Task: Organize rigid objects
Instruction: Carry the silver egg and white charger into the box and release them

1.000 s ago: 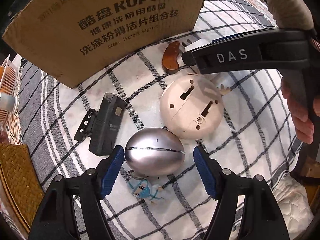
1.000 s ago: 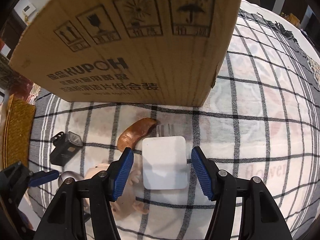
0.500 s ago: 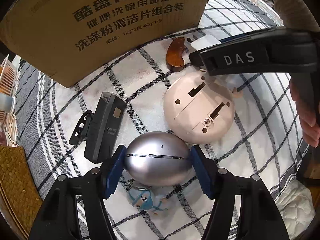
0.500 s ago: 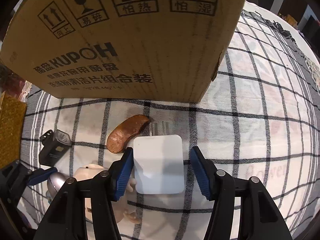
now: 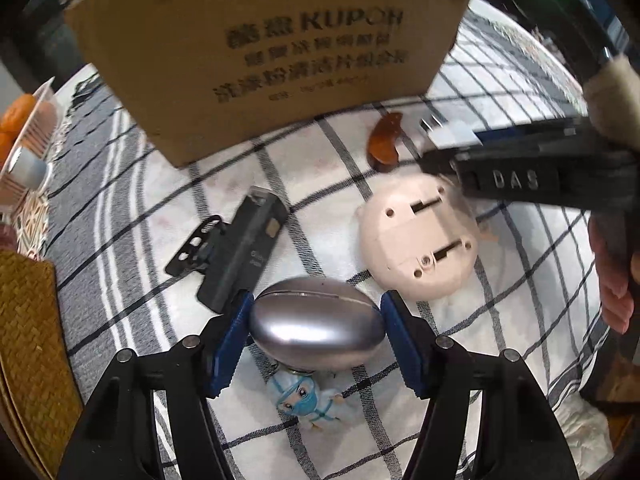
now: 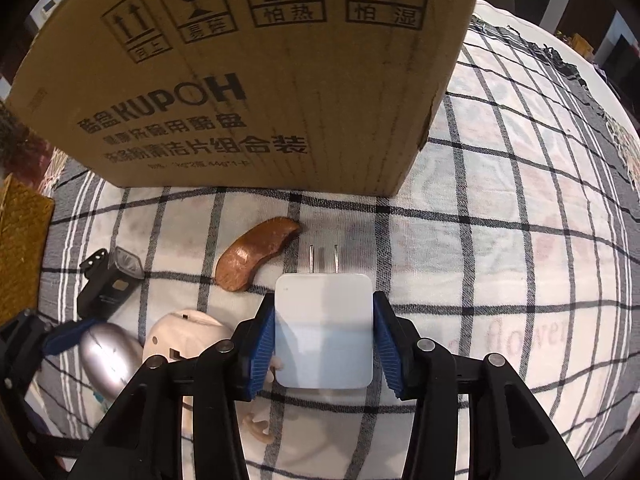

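1. Two tools work in front of the brown cardboard box (image 6: 256,80): the right tool (image 6: 324,344), just closed, pinches a flat white plug charger (image 6: 324,328), seemingly for boxing.
2. Only the left view shows the left tool (image 5: 316,332) clamping a silver egg-shaped case (image 5: 316,332) above a blue figurine keychain (image 5: 304,400).

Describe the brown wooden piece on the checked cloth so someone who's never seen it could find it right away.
Start at the big cardboard box standing on the checked cloth. Just in front of it, beside the white plug adapter, lies the brown wooden piece. It alone is curved, glossy, reddish-brown wood.
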`<move>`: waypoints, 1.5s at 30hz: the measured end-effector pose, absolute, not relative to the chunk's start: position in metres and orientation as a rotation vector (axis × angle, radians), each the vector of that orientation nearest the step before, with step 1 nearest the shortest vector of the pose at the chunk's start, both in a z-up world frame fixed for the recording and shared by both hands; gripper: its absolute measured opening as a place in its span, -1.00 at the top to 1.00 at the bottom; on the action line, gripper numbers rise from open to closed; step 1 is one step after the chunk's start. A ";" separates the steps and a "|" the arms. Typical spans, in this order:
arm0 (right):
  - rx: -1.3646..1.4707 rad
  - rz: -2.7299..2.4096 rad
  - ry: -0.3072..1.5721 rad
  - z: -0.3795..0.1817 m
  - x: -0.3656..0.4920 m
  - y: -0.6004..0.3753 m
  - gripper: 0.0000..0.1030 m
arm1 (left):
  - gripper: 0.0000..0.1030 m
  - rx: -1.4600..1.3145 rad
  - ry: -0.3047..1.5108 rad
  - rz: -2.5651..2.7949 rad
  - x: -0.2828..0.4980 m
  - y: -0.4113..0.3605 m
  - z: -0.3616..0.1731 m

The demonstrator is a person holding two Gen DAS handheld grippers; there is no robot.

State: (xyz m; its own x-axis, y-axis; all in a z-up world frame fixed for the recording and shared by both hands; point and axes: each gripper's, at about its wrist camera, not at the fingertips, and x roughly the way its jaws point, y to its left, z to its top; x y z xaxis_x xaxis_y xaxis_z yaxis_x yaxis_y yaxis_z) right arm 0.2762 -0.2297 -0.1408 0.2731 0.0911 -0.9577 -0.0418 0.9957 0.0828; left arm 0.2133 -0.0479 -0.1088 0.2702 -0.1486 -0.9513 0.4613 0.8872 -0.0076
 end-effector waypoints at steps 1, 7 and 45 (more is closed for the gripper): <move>0.042 0.091 1.291 -0.141 0.274 -0.230 0.09 | -0.25 0.289 1.223 -0.409 0.211 -0.046 -0.105; 0.014 0.086 1.259 -0.127 0.260 -0.228 0.09 | -0.25 0.251 1.165 -0.365 0.209 -0.040 -0.093; 0.051 0.097 0.793 0.019 0.232 -0.226 0.09 | -0.25 0.061 0.762 -0.284 0.209 -0.025 0.044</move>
